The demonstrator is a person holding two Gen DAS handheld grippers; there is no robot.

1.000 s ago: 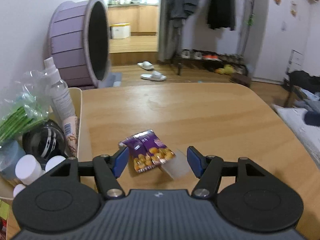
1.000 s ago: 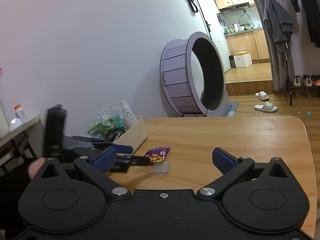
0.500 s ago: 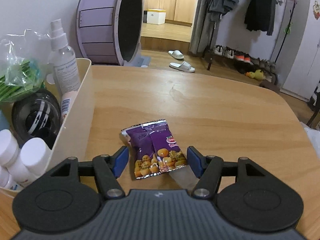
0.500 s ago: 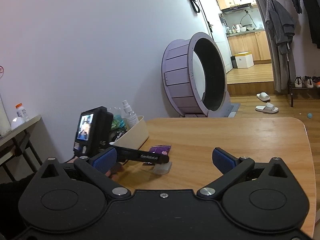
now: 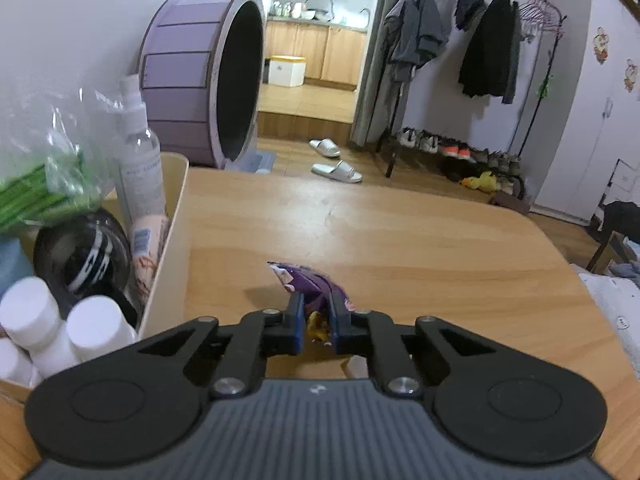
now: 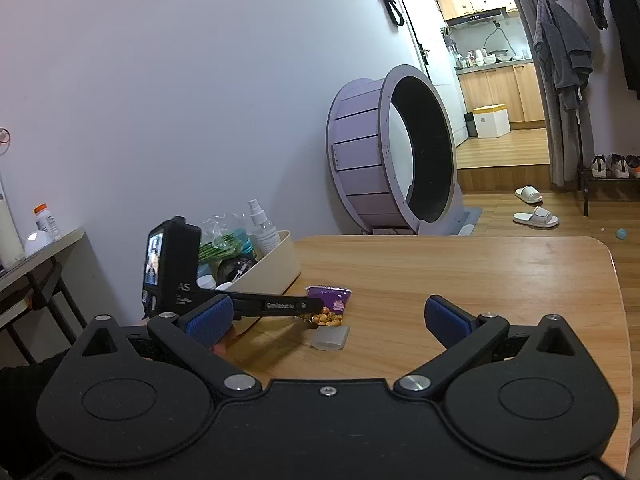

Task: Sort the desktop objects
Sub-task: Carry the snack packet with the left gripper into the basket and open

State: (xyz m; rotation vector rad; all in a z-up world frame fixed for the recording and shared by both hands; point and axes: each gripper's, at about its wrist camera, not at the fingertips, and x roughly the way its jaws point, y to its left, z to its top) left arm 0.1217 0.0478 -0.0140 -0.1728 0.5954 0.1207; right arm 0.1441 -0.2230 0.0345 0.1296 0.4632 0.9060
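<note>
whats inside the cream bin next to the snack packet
The cream bin holds a clear spray bottle, a bag of green sticks, a dark round jar and white-capped bottles. Whatever lies beneath them, and the bin's floor, is covered.

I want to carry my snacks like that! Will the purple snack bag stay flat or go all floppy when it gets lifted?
Probably floppy: the purple snack bag already crumples where the left gripper pinches it. It looks thin and small, so likely light. Its shiny wrapper might slip a little, and the snacks inside could crush.
</note>
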